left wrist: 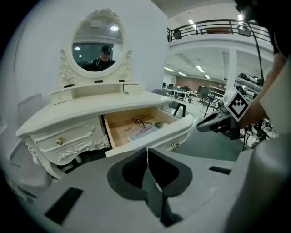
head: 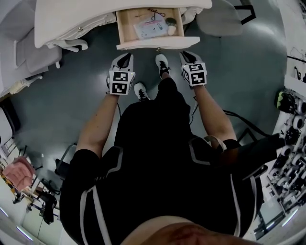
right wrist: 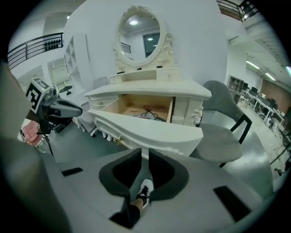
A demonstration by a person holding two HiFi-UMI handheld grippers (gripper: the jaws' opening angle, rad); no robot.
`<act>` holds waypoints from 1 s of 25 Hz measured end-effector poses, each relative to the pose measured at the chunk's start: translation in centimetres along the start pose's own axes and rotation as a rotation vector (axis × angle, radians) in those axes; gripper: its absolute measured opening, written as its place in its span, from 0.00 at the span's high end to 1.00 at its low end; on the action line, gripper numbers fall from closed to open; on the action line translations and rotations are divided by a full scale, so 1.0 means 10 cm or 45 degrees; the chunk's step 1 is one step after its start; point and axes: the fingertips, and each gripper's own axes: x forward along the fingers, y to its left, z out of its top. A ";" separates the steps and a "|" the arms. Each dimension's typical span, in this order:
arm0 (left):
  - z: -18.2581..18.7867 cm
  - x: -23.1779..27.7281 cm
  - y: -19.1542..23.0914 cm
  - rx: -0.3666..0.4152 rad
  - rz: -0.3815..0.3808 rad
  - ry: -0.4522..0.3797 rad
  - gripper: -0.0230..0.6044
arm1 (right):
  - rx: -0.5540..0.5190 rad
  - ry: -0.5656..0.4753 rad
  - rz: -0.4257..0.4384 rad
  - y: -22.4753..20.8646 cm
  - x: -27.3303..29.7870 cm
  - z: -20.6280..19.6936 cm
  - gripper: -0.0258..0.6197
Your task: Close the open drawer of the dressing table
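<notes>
Drawer (head: 149,24) stands pulled fully out from the middle of the white dressing table (head: 71,19), just ahead of both grippers. Inside we note a flat packet (head: 147,29), a thin black cord (head: 155,13) and a small round item (head: 170,22). The gripper views add what the head view lacks: an oval mirror (left wrist: 97,38) above the top, a brass knob (left wrist: 175,145) on the drawer front, and a closed drawer (left wrist: 63,139) alongside. Left gripper (head: 123,60) and right gripper (head: 189,56) sit near the front panel, not touching it, jaws all but together on nothing. A white shoe (head: 161,62) stands between them, and a grey chair (right wrist: 223,132) to the right.
</notes>
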 end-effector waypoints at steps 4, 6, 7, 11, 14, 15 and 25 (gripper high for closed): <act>-0.17 0.24 0.02 -0.039 -0.019 0.084 0.96 | 0.033 0.049 0.008 -0.08 0.17 -0.13 0.86; -0.24 0.33 0.03 -0.075 -0.021 0.114 0.96 | 0.050 0.066 0.008 -0.12 0.23 -0.18 0.86; -0.26 0.37 0.03 -0.081 -0.020 0.129 0.96 | 0.055 0.072 0.010 -0.14 0.26 -0.19 0.86; -0.29 0.54 0.08 -0.088 -0.006 0.168 0.95 | 0.054 0.102 0.023 -0.21 0.37 -0.21 0.87; -0.26 0.61 0.07 -0.087 -0.005 0.182 0.95 | 0.059 0.111 0.029 -0.24 0.39 -0.22 0.87; -0.24 0.63 0.06 -0.087 -0.005 0.184 0.95 | 0.063 0.110 0.031 -0.25 0.40 -0.21 0.87; -0.01 0.89 0.23 -0.134 0.033 0.172 0.95 | 0.071 0.107 0.074 -0.38 0.62 0.03 0.88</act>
